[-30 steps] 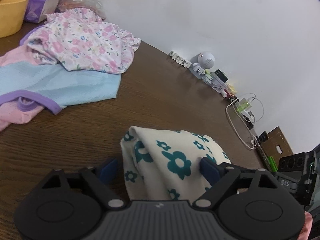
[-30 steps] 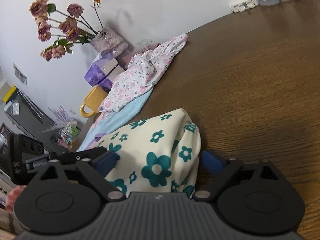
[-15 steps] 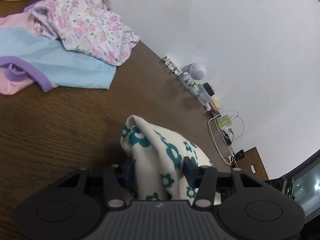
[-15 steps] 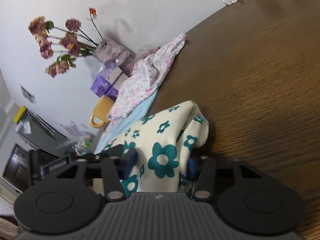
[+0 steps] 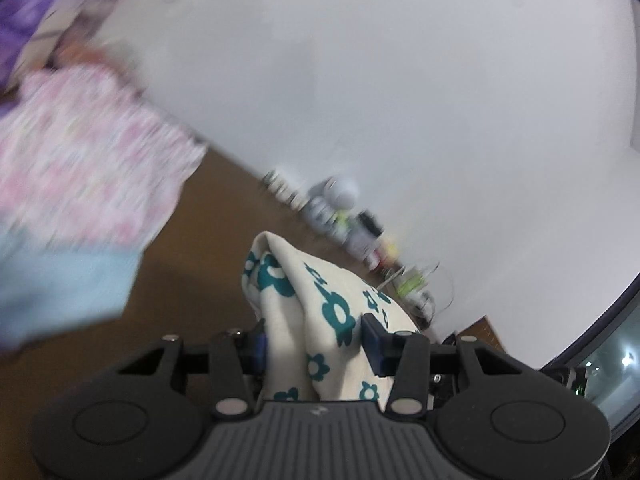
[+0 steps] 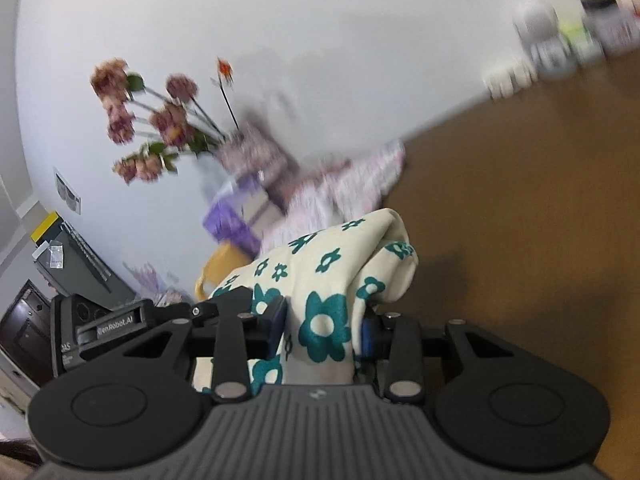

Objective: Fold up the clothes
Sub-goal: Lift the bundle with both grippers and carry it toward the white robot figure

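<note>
At right wrist only: dried flowers (image 6: pixel 152 128), yellow mug (image 6: pixel 216 270).

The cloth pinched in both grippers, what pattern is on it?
Teal flowers on cream cloth, clearest in the right wrist view.

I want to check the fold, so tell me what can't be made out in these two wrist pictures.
- Left wrist view: the pink floral garment and the small items along the wall are smeared by motion blur.
- Left wrist view: the lower part of the cream garment with teal flowers is hidden behind the left gripper, whose fingers are closing on it.
- Right wrist view: the yellow cup is mostly hidden by the cream cloth; the right gripper covers the cloth's lower part.
</note>
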A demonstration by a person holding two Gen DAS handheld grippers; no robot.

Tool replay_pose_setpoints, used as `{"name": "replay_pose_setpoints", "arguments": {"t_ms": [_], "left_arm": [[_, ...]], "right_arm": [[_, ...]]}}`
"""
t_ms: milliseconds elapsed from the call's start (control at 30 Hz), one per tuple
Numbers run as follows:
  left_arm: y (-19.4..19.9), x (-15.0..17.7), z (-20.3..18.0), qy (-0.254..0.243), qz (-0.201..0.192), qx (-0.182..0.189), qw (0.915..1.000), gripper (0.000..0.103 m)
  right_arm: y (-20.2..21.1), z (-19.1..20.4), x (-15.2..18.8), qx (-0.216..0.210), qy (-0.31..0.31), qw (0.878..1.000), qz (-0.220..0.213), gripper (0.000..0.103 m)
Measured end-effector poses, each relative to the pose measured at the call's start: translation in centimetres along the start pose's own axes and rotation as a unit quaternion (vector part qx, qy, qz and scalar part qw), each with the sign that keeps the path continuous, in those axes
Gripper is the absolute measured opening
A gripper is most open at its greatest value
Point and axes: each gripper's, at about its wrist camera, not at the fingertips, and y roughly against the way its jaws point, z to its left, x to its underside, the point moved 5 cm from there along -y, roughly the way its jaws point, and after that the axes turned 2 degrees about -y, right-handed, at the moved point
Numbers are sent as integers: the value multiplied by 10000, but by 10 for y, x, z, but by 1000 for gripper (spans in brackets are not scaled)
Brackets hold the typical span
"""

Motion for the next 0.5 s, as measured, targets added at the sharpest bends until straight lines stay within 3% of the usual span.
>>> {"name": "replay_pose_setpoints", "arguments": {"t_ms": [233, 500], "left_arm": [[-72, -72, -11, -184, -209, -22, 9996, 44], [-184, -94, 43, 292, -39, -125, 9995, 43]], "right_arm": [[-33, -22, -84, 151, 2, 9991, -403, 35], [-106, -115, -125, 425, -515, 9972, -328, 35]]}}
